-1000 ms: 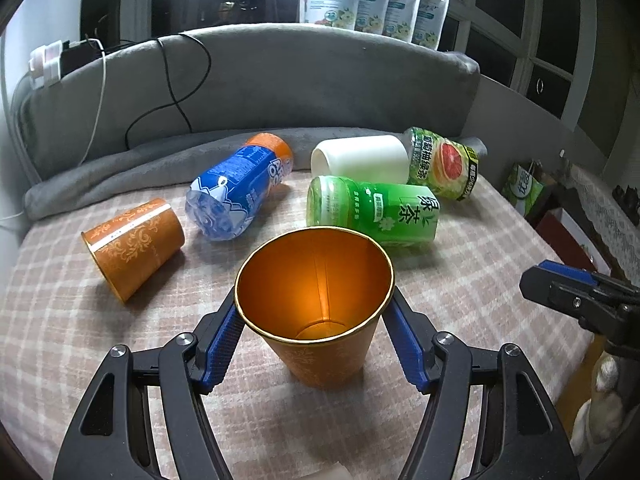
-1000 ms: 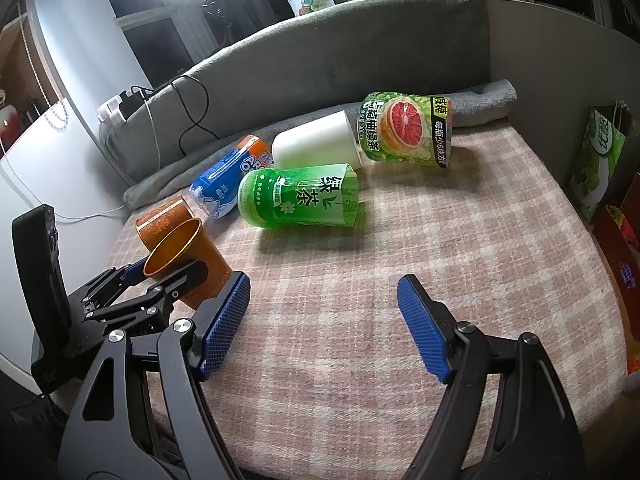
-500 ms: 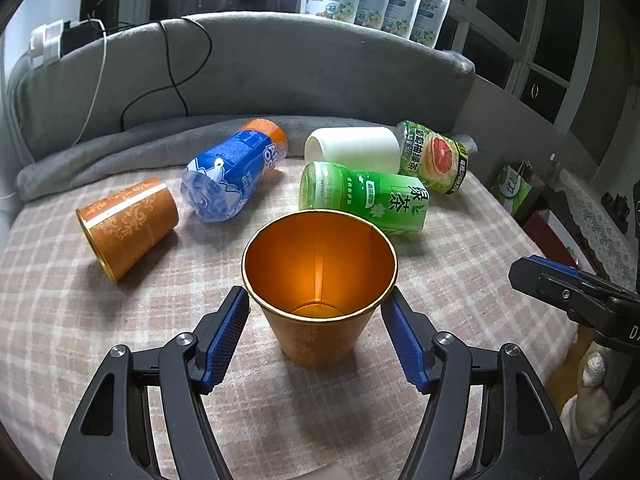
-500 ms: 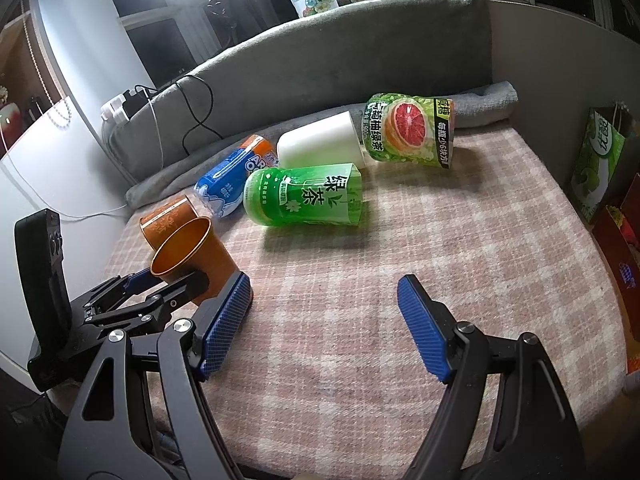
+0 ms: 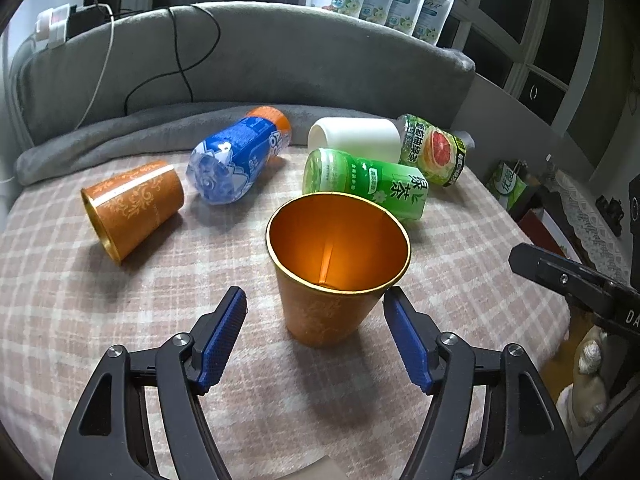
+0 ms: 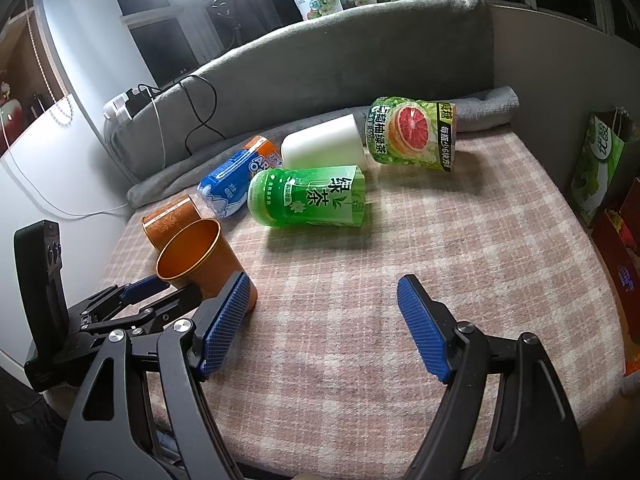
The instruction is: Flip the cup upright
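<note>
An orange cup with a gold rim (image 5: 332, 276) stands upright on the checked cloth, mouth up; it also shows in the right wrist view (image 6: 200, 258). My left gripper (image 5: 316, 336) is open, its blue pads on either side of the cup and clear of it. A second orange cup (image 5: 132, 206) lies on its side to the left; the right wrist view shows it (image 6: 170, 216) behind the upright one. My right gripper (image 6: 324, 328) is open and empty over the cloth, right of the left gripper (image 6: 136, 300).
A blue bottle (image 5: 240, 156), a green tea bottle (image 5: 368, 182), a white cup (image 5: 354, 136) and a grapefruit-label bottle (image 5: 434, 152) lie on their sides behind. A grey cushion (image 5: 240, 60) backs the surface. A green bag (image 6: 600, 160) and boxes stand past the right edge.
My left gripper has opened, let go of the upright orange cup and drawn back from it. The cup stays standing. The right gripper has barely moved.
</note>
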`<state>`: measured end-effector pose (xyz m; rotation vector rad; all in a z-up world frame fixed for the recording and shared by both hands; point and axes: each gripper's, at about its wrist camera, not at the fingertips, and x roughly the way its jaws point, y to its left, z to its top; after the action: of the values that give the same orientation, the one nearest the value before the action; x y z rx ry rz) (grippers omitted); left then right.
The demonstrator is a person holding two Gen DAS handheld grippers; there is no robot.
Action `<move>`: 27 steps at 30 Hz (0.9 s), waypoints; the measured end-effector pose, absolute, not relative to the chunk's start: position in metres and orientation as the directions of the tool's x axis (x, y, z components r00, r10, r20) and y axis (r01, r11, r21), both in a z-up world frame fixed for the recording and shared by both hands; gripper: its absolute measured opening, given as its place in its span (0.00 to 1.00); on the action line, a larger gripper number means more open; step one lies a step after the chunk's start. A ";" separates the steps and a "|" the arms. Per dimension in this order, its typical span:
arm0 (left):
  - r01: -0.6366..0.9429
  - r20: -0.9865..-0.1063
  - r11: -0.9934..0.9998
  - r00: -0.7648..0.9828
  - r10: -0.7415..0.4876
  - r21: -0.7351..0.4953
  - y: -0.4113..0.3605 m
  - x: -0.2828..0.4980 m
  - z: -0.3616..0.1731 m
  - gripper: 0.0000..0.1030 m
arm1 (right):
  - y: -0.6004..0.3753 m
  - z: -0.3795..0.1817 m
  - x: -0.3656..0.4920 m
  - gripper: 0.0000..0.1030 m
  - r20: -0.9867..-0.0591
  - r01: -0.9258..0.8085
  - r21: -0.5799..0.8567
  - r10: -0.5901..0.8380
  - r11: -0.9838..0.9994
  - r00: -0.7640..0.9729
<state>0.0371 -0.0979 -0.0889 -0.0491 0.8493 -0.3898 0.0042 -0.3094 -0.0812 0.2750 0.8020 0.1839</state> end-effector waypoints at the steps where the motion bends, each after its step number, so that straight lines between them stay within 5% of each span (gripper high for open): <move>1: 0.316 -0.723 0.928 0.592 -0.356 -0.199 -0.097 0.036 -0.089 0.69 | -0.308 -0.081 0.005 0.77 -0.681 -0.061 0.307 0.264 0.950 0.683; 27: 0.170 -0.587 0.980 0.785 -0.198 -0.103 -0.044 0.000 -0.044 0.81 | -0.275 -0.067 -0.001 0.85 -0.606 -0.086 0.124 0.144 0.989 0.782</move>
<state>0.0001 -0.0441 -0.0443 -0.0457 0.6375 -0.1990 -0.0007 -0.2747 -0.0671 0.0913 0.6608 0.1246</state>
